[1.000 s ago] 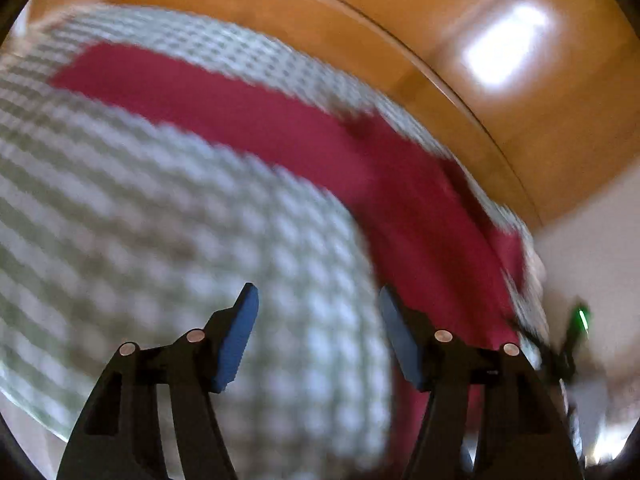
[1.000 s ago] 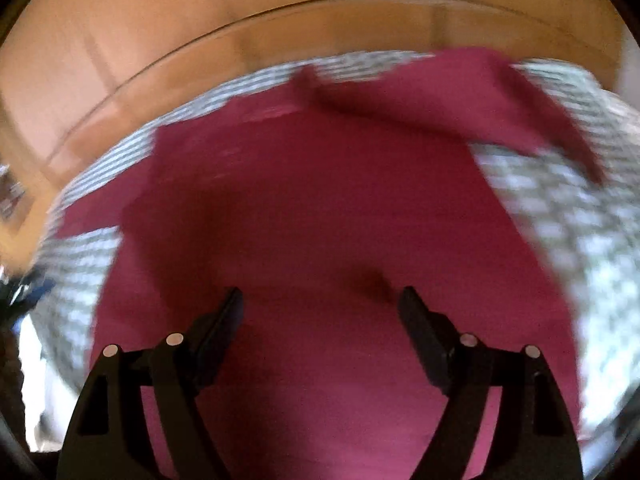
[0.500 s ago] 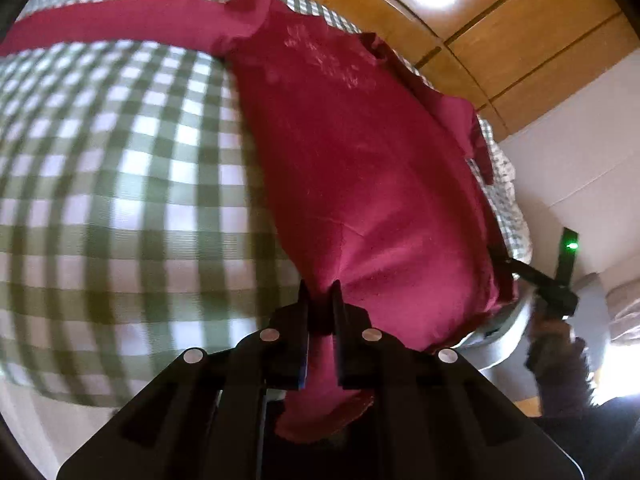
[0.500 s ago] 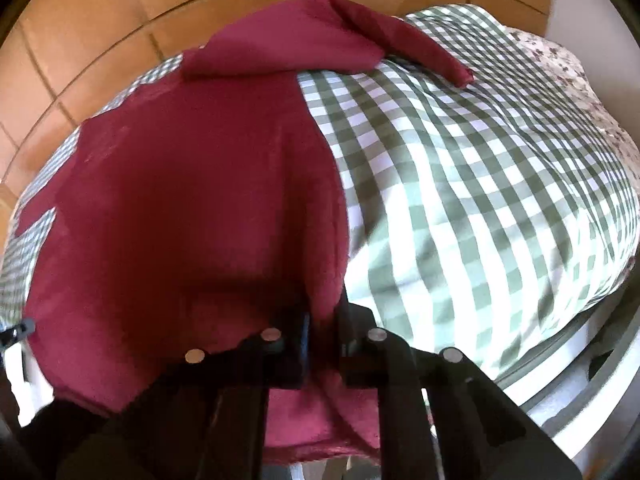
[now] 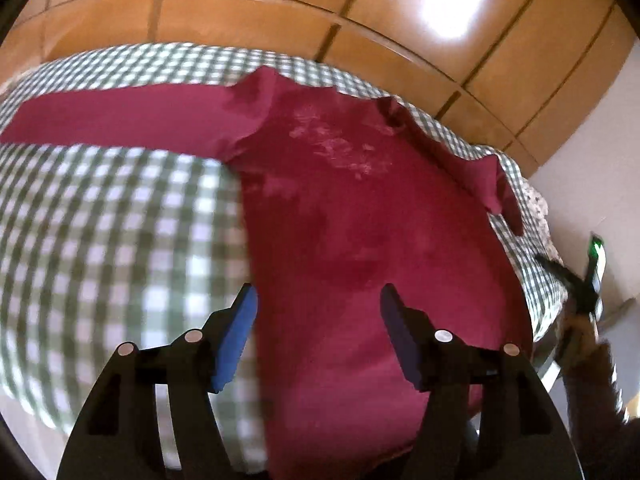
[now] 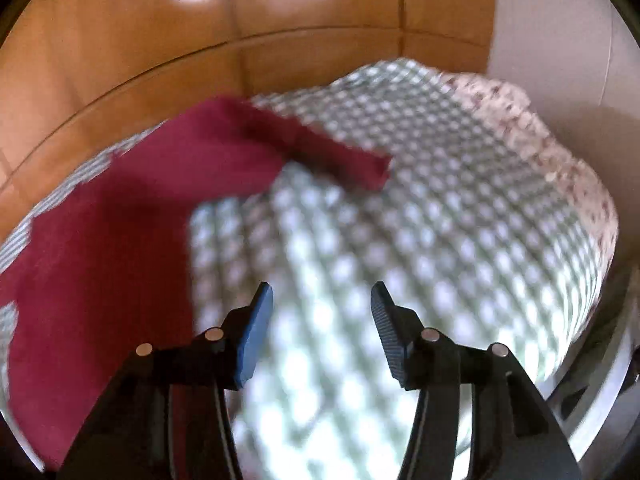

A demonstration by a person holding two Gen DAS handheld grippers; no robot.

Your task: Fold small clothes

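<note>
Green-and-white checked bed cover [image 5: 120,240], wood-panelled wall [image 5: 280,12] at far side. Red long-sleeved shirt [image 5: 360,220] spread flat on cover, one sleeve out to left, other folded at far right. Left gripper [image 5: 318,320] above near hem, fingers apart, empty. Right gripper [image 6: 322,320] over bare cover just right of shirt [image 6: 120,220], fingers apart, empty.

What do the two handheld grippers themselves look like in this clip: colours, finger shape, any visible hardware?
Both match. The left gripper and right gripper have black angular frames with cut-out openings, round silver pins on each linkage, and two flat wedge-shaped fingers. One pad shows blue, the other looks dark and ridged. No cables or sleeves show.
</note>
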